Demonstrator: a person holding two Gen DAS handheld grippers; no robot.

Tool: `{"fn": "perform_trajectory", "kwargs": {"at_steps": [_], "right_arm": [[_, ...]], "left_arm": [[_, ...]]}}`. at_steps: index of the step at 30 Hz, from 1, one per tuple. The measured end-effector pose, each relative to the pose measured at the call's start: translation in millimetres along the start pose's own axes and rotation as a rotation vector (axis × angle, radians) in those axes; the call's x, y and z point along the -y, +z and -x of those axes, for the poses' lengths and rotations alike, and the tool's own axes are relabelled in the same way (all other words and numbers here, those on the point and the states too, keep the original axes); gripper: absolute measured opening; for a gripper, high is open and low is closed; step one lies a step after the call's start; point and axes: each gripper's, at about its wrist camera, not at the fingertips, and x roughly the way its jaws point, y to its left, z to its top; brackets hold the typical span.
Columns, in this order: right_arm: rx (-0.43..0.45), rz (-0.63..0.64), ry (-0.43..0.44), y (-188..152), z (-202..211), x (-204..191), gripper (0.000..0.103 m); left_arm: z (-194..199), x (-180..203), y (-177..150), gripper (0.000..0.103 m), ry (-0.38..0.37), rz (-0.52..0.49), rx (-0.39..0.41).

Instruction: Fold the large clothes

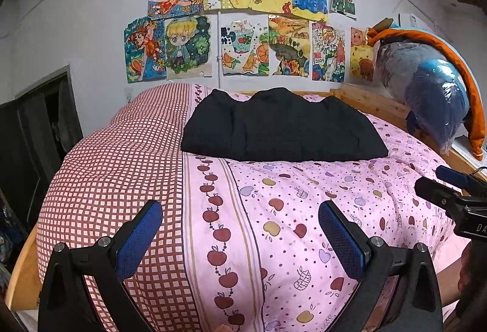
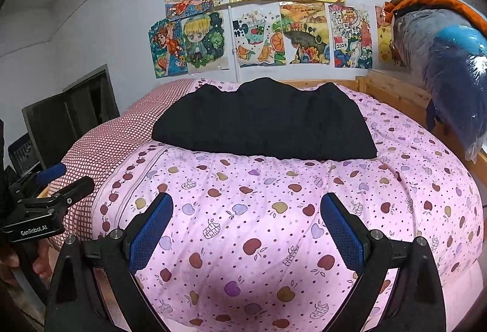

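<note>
Black garment [image 1: 283,126], folded flat, far across pink apple-print quilt [image 1: 304,210], well apart from both grippers. Only from left wrist: wide red-checked cover [image 1: 121,173] and right gripper [image 1: 450,195] at the edge. Only from right wrist: left gripper [image 2: 64,183], with fingers [image 2: 42,266] of a hand under it. Left gripper [image 1: 240,228] and right gripper [image 2: 246,219] low above quilt, level, jaws spread wide, nothing between.

A black garment [image 1: 283,126] [image 2: 264,122] lies folded into a broad, flat bundle on the bed, near its far edge. Its near edge runs straight across the pink apple-print quilt; its far edge is bumpy, and its left end touches the red-checked section.
</note>
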Motion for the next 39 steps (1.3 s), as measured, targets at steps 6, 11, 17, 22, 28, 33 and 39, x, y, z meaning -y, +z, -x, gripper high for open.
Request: {"fn": "perform_trajectory", "kwargs": {"at_steps": [6,11,17,22,28,33,39], "right_arm": [[-0.008,0.002,0.000,-0.7,-2.5,-3.0,0.095],[-0.006,0.001,0.001,-0.8,-2.3,-2.8,0.095],[-0.006,0.001,0.001,-0.6,-2.9,-3.6,0.095],[-0.009,-0.003,0.002,-0.2,-3.0,-3.1,0.095],[-0.010,-0.003,0.004,0.0,-3.1,-2.7,0.095],[-0.013,-0.003,0.003,-0.1,-3.2,-3.1,0.095],[-0.013,-0.005,0.005,-1.7,-4.9,-0.7,0.095]], "left_arm": [[1.5,0.6,0.3,0.103,0.004,-0.008,0.005],[2.7,-0.2,1.3,0.103,0.005,0.000,0.006],[4.4,1.3,1.3,0.103,0.005,-0.008,0.017],[4.9,3.0,0.8,0.103,0.005,-0.011,0.017],[3.9,2.1,0.2,0.103,0.005,-0.008,0.014],[1.6,2.5,-1.0,0.103,0.007,-0.006,0.001],[0.5,1.2,-0.9,0.103,0.009,-0.001,-0.004]]}}
